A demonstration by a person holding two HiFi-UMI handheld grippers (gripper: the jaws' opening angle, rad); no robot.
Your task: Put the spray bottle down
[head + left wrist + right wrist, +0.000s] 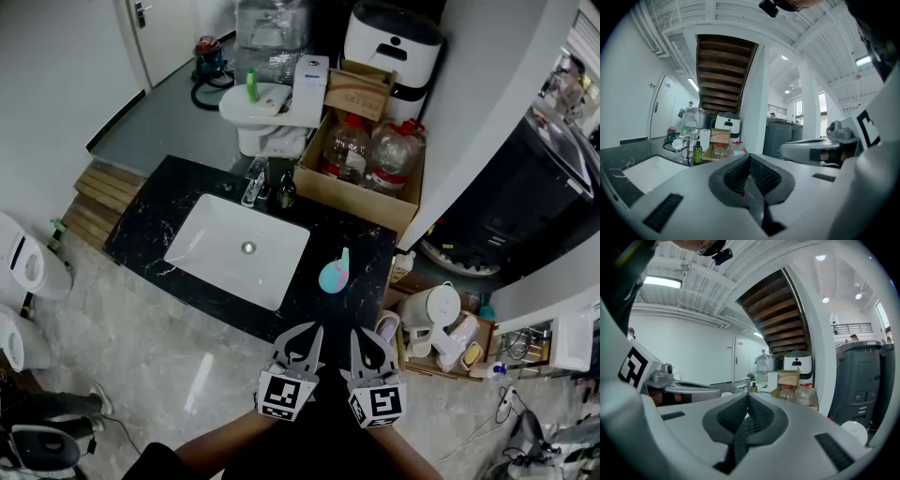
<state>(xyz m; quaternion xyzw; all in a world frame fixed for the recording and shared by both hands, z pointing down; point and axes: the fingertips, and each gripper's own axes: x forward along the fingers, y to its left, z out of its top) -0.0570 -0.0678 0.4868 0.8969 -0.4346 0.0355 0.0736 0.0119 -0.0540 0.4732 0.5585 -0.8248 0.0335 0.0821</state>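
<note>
A teal spray bottle (335,272) with a pink patch lies on the black marble counter (159,220), right of the white sink (239,248). No gripper touches it. My left gripper (305,330) and right gripper (364,335) hover side by side just short of the counter's near edge. Both are shut, with nothing between the jaws. In the left gripper view my left gripper (750,157) has its dark ribbed pads pressed together. The right gripper view shows the same for my right gripper (747,397). Neither gripper view shows the bottle.
A faucet (253,183) and a dark soap bottle (286,192) stand behind the sink. A cardboard box (323,183) with two water jugs sits at the counter's back right, a toilet (272,103) beyond. A white kettle (431,307) and clutter lie on the floor to the right.
</note>
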